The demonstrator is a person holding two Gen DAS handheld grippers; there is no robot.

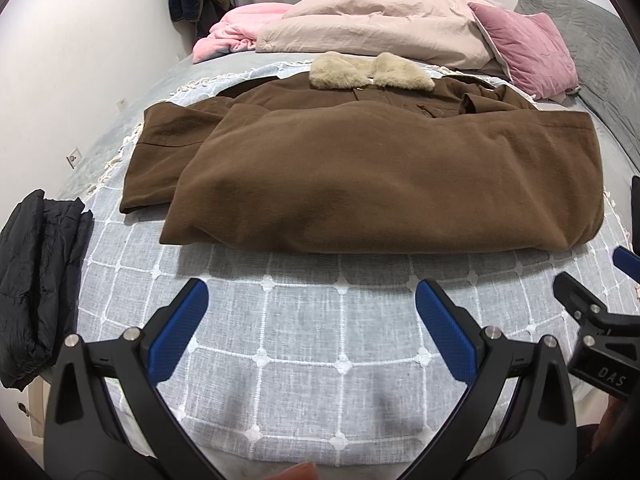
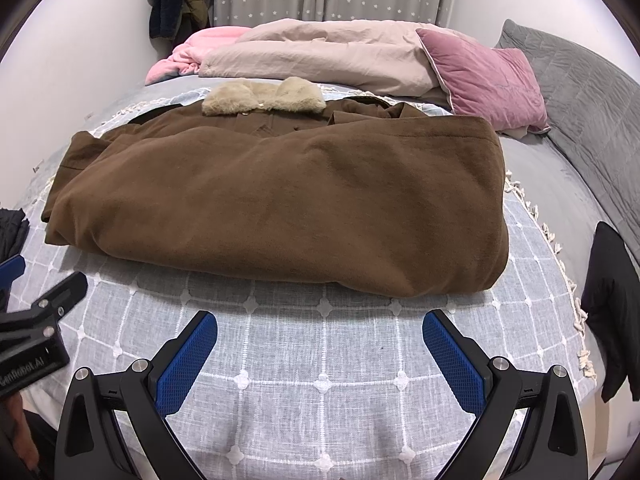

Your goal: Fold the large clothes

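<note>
A large brown coat (image 1: 380,176) with a cream fur collar (image 1: 368,70) lies on the bed, its lower half folded up over the body; a sleeve sticks out at the left. It also shows in the right wrist view (image 2: 280,208) with its collar (image 2: 264,98). My left gripper (image 1: 312,300) is open and empty, above the cloth just in front of the coat's near fold. My right gripper (image 2: 320,332) is open and empty, also in front of the near fold. Each gripper shows at the edge of the other's view.
A grey checked cloth (image 1: 304,344) with fringed edges covers the bed. A folded black jacket (image 1: 36,280) lies at the left edge. A dark garment (image 2: 612,312) lies at the right. A beige duvet (image 1: 372,24), pink blanket and pink pillow (image 1: 524,48) lie behind the coat.
</note>
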